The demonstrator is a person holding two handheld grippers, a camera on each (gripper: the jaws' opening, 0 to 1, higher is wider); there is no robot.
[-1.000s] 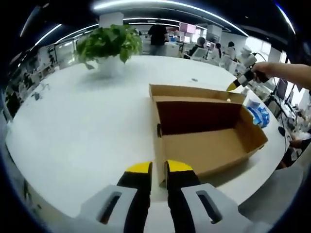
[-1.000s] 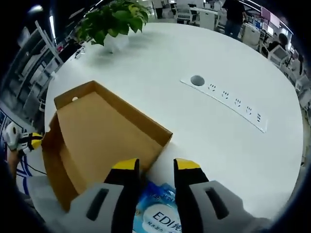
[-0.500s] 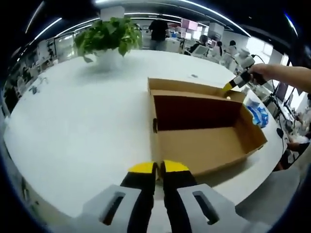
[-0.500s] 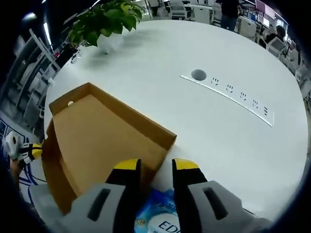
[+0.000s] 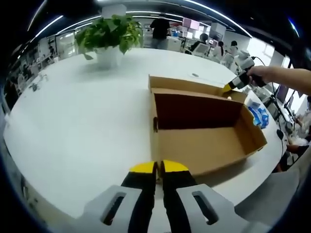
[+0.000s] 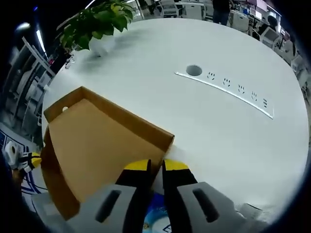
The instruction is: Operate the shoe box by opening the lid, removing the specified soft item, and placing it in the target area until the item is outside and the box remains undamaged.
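Observation:
The brown cardboard shoe box (image 5: 204, 145) stands open with a bare floor on the white table (image 5: 73, 121). Its lid (image 5: 194, 87) hangs off the far side. My left gripper (image 5: 155, 167) is shut with nothing in it, just before the box's near left corner. In the right gripper view the lid (image 6: 97, 145) spreads out to the left, and my right gripper (image 6: 155, 166) has its jaws drawn in on the lid's edge near its corner. A hand holds that right gripper (image 5: 232, 86) at the lid's far right corner. The soft blue packet (image 5: 257, 114) lies on the table outside the box, under my right gripper (image 6: 158, 218).
A potted plant (image 5: 109, 36) stands at the far side of the table, top left in the right gripper view (image 6: 95, 24). A strip of sockets (image 6: 228, 92) and a round cable hole (image 6: 194, 71) are set in the tabletop. Desks and people fill the background. The left gripper (image 6: 24, 158) peeks in at the left edge.
My right gripper's jaws have come together from wide apart, now at the lid's edge, with the blue packet lower in its view. The left jaws went from slightly apart to shut.

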